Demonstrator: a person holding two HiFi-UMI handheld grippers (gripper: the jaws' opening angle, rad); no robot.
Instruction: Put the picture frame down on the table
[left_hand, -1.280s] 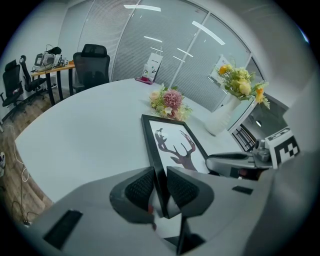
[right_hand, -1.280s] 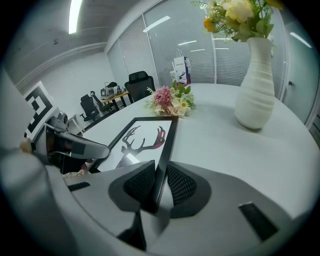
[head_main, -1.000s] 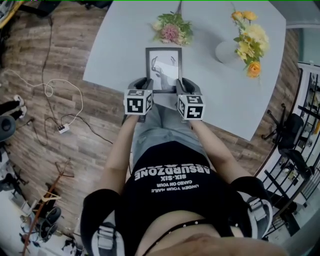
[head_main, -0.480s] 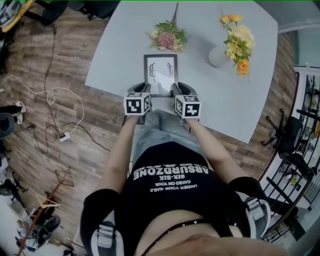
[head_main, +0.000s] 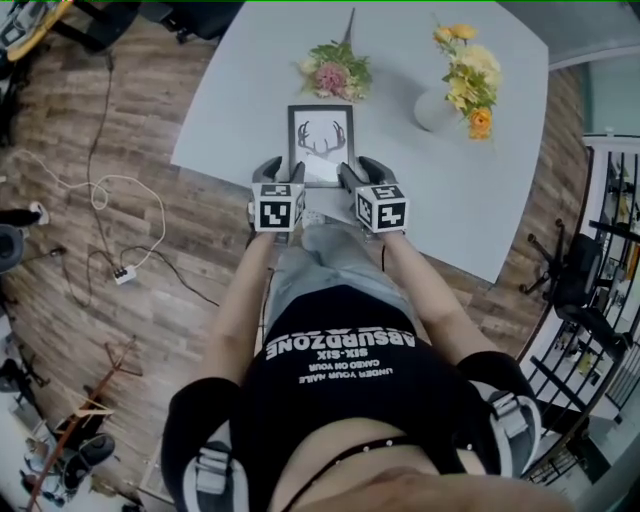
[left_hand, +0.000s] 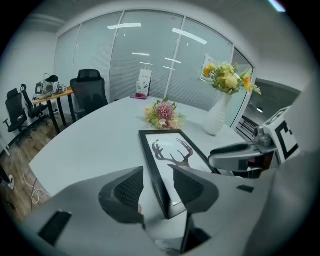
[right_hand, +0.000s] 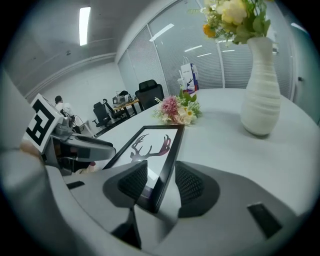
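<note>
Holds the left gripper (head_main: 282, 172) and right gripper (head_main: 360, 172) side by side over the near edge of the table (head_main: 230, 100), forearms stretched forward. Keeps each pair of jaws spread, straddling one long side of the picture frame (head_main: 321, 145) near its corner without pinching it. Lies seemingly flat by that near edge: black rim, antler print under glass.

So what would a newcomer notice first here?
The black frame with an antler print, lying at the table's near edge. The left gripper and right gripper straddle its near corners, fingers apart. Beyond it are a pink bouquet and, to the right, a white vase of yellow flowers.
</note>
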